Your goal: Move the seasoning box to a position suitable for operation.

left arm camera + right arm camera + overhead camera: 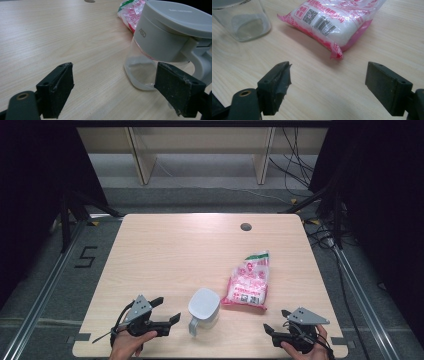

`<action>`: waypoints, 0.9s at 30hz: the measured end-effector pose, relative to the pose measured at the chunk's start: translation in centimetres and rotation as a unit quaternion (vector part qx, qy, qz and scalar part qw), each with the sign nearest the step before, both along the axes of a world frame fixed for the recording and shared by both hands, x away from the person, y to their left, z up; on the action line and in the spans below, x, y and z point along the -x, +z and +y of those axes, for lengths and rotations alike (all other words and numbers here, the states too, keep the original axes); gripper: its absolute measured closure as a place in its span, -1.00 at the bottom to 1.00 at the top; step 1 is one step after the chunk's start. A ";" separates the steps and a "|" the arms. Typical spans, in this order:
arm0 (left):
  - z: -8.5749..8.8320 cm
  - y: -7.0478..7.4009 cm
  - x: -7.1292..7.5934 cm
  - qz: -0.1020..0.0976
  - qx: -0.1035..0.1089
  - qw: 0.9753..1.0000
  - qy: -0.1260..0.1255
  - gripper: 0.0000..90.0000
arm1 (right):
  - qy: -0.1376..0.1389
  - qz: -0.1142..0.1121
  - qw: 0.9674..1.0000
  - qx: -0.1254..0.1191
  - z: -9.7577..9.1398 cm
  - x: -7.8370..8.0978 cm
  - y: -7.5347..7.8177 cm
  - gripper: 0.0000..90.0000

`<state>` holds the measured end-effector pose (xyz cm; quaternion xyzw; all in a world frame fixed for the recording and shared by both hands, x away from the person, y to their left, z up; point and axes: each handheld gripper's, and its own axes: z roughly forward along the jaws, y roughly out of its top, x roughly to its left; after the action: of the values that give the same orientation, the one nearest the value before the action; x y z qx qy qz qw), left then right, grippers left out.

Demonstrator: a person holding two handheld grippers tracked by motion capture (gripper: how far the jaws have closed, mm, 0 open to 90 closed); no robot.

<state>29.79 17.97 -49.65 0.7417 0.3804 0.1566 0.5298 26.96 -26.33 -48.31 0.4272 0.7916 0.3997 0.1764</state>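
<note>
Resting bare apart from two things, the surface (165, 250) shows work not yet begun: the bag (248, 281) lies sealed right of centre, the lidded jug (203, 309) stands just beside it, and left claw (167, 310) and right claw (276, 321) gape wide, empty.

On my screen the pale, wood-grain counter (165, 255) runs in light beige streaks, with one dark grey round hole (245, 226) near its far edge. The clear plastic jug with a light grey lid (204, 306) has a grey handle. The soft plastic bag printed in pink and white (247, 282) shows a green band at its far end and a black barcode. Both my left hand-held gripper (166, 311) and right hand-held gripper (276, 320) are black, each topped by a grey plate.
</note>
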 end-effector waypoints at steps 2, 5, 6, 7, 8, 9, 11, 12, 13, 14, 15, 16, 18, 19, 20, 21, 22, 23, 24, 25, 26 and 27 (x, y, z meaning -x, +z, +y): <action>-0.1 0.0 0.1 0.000 -0.002 1.000 0.002 -0.67 | -0.004 0.002 1.000 0.001 -0.1 0.0 0.0 -0.52; 0.0 0.0 0.1 -0.001 -0.008 1.000 -0.005 -0.67 | -0.010 0.005 1.000 0.005 0.0 0.0 0.0 -0.49; 0.0 0.0 0.1 -0.001 -0.008 1.000 -0.003 -0.67 | -0.003 0.004 1.000 0.003 -0.1 0.1 0.1 -0.48; 0.0 0.1 0.1 -0.001 -0.010 1.000 -0.005 -0.67 | -0.006 0.004 1.000 0.001 0.0 0.1 0.1 -0.48; 0.0 0.1 0.1 0.000 -0.007 1.000 -0.007 -0.67 | -0.002 0.002 1.000 0.004 0.0 0.1 0.1 -0.48; 0.0 0.1 0.1 0.000 -0.007 1.000 -0.007 -0.67 | -0.002 0.003 1.000 0.005 0.0 0.1 0.1 -0.48; -0.1 0.2 0.2 0.000 -0.001 1.000 -0.008 -0.66 | -0.001 0.003 1.000 0.005 -0.1 0.0 0.1 -0.48; -0.1 0.2 0.2 0.001 0.001 1.000 -0.010 -0.66 | -0.002 0.002 1.000 0.005 -0.1 0.0 0.1 -0.48; -0.1 0.2 0.2 0.001 0.001 1.000 -0.010 -0.65 | 0.002 0.002 1.000 0.005 -0.2 0.0 0.1 -0.48; -0.1 0.4 0.3 0.002 0.008 1.000 -0.016 -0.63 | 0.002 -0.002 1.000 0.009 -0.1 0.0 0.1 -0.48; -0.2 0.4 0.3 0.003 0.014 1.000 -0.016 -0.61 | 0.002 -0.005 1.000 0.009 -0.1 0.0 0.1 -0.48; -0.2 0.4 0.3 0.003 0.014 1.000 -0.016 -0.58 | 0.002 -0.006 1.000 0.009 -0.1 0.0 0.1 -0.48; -0.3 0.7 0.6 0.004 0.014 0.999 -0.035 -0.46 | -0.017 0.003 1.000 -0.008 0.1 0.3 0.2 -0.48; -0.5 0.7 0.6 0.003 0.020 0.999 -0.043 -0.44 | -0.019 -0.001 1.000 -0.005 0.1 0.3 0.2 -0.48; -0.6 0.7 0.7 0.003 0.020 0.999 -0.049 -0.41 | -0.011 -0.010 1.000 0.000 -0.1 0.1 0.1 -0.48; -0.7 0.8 0.8 0.004 0.022 0.998 -0.055 -0.38 | -0.011 -0.010 1.000 -0.001 -0.1 0.1 0.1 -0.48; -0.9 0.8 0.8 0.003 0.026 0.998 -0.061 -0.35 | -0.011 -0.010 1.000 -0.001 -0.1 0.1 0.1 -0.48; -0.9 0.8 0.8 0.003 0.024 0.997 -0.067 -0.31 | -0.020 0.000 1.000 -0.007 0.1 0.3 0.1 -0.48; -0.9 0.8 0.8 0.003 0.024 0.997 -0.067 -0.28 | -0.020 0.000 1.000 -0.007 0.1 0.3 0.1 -0.48; -1.0 0.8 0.9 0.005 0.025 0.997 -0.067 -0.28 | -0.018 -0.002 1.000 -0.005 0.1 0.2 0.1 -0.48; -1.2 0.9 1.0 0.004 0.028 0.997 -0.076 -0.22 | -0.005 -0.008 1.000 0.001 -0.2 -0.1 0.1 -0.48; -1.3 0.9 1.0 0.002 0.038 0.996 -0.085 -0.19 | -0.006 -0.009 1.000 -0.002 -0.2 -0.1 0.1 -0.48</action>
<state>28.80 16.64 -48.78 0.7505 0.3231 0.0952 0.5686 27.03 -26.52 -48.23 0.4291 0.7866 0.4036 0.1852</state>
